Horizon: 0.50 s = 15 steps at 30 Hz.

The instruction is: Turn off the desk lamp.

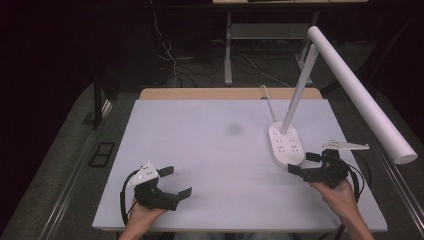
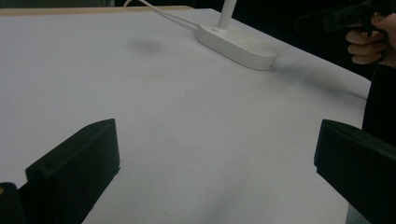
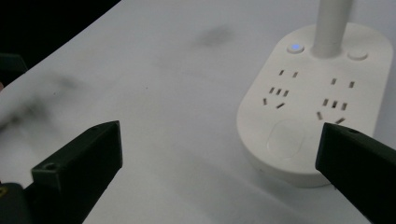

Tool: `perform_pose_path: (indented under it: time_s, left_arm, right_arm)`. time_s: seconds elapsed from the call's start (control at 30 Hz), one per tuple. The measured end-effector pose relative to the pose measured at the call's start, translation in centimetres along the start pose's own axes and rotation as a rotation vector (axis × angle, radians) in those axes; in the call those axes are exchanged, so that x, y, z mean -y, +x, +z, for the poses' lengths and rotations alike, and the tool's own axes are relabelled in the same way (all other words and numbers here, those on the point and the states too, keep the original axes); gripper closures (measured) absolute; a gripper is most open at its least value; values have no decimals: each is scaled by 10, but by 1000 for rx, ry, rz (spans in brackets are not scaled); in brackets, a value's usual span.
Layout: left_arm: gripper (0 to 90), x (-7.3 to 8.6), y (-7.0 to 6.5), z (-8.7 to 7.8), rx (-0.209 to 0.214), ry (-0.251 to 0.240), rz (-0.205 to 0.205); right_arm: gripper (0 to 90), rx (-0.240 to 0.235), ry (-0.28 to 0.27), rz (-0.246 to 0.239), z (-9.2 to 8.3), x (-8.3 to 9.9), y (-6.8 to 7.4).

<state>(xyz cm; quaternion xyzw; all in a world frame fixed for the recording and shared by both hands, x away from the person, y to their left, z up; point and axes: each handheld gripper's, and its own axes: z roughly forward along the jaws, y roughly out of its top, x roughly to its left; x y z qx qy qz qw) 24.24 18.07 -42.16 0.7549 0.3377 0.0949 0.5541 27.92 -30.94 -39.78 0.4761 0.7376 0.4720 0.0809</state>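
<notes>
Two grippers, jaws spread and empty — left gripper over bare table, right gripper beside lamp base

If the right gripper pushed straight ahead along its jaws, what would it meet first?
Probably the near rounded end of the white lamp base, which lies ahead of the open right gripper, offset toward one jaw; exact depth is unclear.

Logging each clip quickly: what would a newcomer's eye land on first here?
The tall white desk lamp standing on its oval white socket base at the right side of the pale table. Then the two open black grippers near the front edge: left gripper, right gripper beside the base.
</notes>
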Motion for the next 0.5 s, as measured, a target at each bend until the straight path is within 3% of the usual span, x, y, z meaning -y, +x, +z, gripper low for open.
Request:
perform_pose_path:
  time_s: [0.5]
  left_arm:
    - [0,0,0,0,2,-1,0]
  right_arm:
    - [7,-29,0,-58,3,28,24]
